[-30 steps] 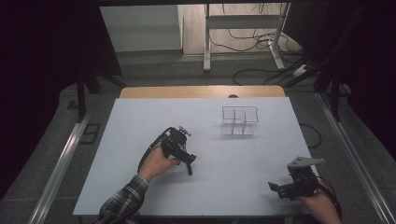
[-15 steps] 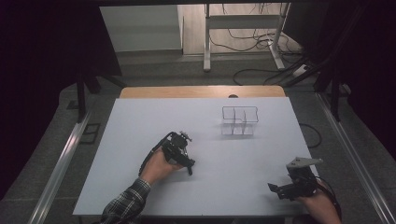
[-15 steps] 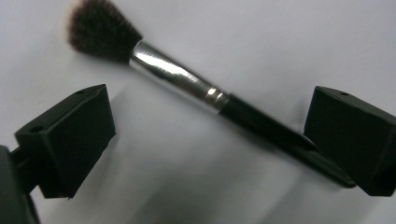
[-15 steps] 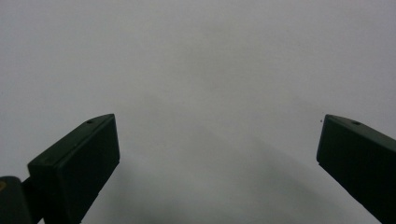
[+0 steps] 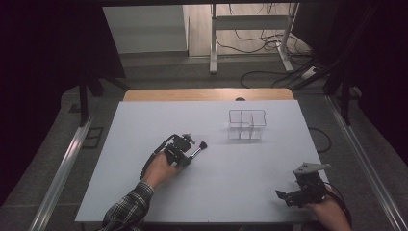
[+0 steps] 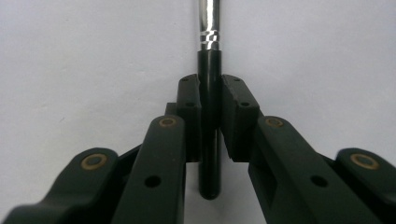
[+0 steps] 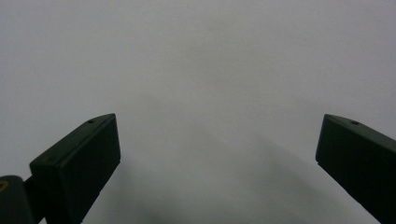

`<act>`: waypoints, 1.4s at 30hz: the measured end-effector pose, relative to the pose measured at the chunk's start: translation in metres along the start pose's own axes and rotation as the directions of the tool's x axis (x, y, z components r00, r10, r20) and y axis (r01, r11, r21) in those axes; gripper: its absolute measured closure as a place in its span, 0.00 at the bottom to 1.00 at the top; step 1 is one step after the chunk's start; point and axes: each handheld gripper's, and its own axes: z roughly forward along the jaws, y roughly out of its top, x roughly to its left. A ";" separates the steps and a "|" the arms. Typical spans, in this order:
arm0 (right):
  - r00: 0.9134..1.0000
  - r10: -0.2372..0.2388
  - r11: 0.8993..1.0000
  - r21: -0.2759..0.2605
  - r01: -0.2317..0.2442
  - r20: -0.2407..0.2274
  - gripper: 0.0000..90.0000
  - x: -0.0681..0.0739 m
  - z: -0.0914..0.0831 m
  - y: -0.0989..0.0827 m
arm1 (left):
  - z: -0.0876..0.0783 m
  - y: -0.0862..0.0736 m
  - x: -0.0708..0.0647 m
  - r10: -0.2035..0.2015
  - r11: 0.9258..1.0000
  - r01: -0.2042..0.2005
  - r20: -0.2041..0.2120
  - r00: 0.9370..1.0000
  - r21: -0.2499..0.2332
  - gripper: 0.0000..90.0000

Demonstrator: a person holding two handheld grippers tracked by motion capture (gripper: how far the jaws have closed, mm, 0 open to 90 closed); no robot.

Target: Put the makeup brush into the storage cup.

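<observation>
Your L claw (image 5: pixel 188 155) sits mid-table, clamped on a makeup brush (image 5: pixel 197 150). In the left gripper view both pads (image 6: pixel 188 100) press the brush's black handle (image 6: pixel 208 135) from either side, no gap showing. Jaws have just been closing, brush between them, and now they're tight on it. Handle butt pokes back past the pads toward the claw body; the silver ferrule (image 6: pixel 208 18) runs out ahead of the tips, away from you. Brush lines up w/ the jaw axis, roughly centred between pads.

From the high view the dark bristle head (image 5: pixel 203 144) sticks out ahead-right of the L claw, just off its tips. Brush looks to lie low against the white table (image 5: pixel 144 125); can't tell if it's touching or slightly lifted, res too coarse. Your L hand (image 5: pixel 159 169) wraps the claw body from behind, plaid sleeve trailing to the near edge.

Clear wire-frame organiser (image 5: pixel 247 124), w/ compartments, stands well ahead-right of the L claw, apart from brush.

R claw (image 5: pixel 284 195) is at the near-right corner of the table, well apart from the L claw. Right gripper view: jaws spread wide, nothing between them, bare white surface under. Released, touching no object. Grey plate on top of it visible from above.
</observation>
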 end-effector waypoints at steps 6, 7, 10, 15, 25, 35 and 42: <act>1.000 -0.001 1.000 0.003 0.001 0.001 0.00 0.000 0.000 0.000 | 0.000 -0.003 -0.002 0.053 0.998 -0.053 -0.015 0.998 -0.021 0.88; 1.000 0.000 1.000 0.003 0.000 0.002 0.00 0.000 0.000 0.000 | 0.000 -0.003 -0.002 0.052 0.998 -0.052 -0.013 0.999 -0.025 0.88; 1.000 -0.005 1.000 0.003 0.005 0.001 0.00 0.000 0.000 0.000 | 0.000 -0.004 0.002 0.044 0.998 -0.043 0.008 0.999 -0.034 0.88; 1.000 0.004 1.000 0.003 -0.004 0.000 0.00 0.000 0.000 0.000 | -0.002 -0.007 0.003 0.050 0.997 -0.046 0.052 0.997 -0.062 0.88; 1.000 0.003 1.000 0.002 -0.003 -0.001 0.00 0.000 0.000 0.000 | -0.013 -0.012 0.001 0.073 0.990 -0.066 0.054 0.996 -0.123 0.88; 1.000 0.003 1.000 0.002 -0.003 -0.002 0.00 0.000 0.000 0.000 | -0.022 -0.027 -0.001 0.091 0.978 -0.073 0.085 0.992 -0.194 0.88; 1.000 0.005 1.000 0.001 -0.005 -0.002 0.00 0.000 0.000 -0.001 | -0.032 -0.039 -0.001 0.094 0.964 -0.063 0.113 0.989 -0.259 0.88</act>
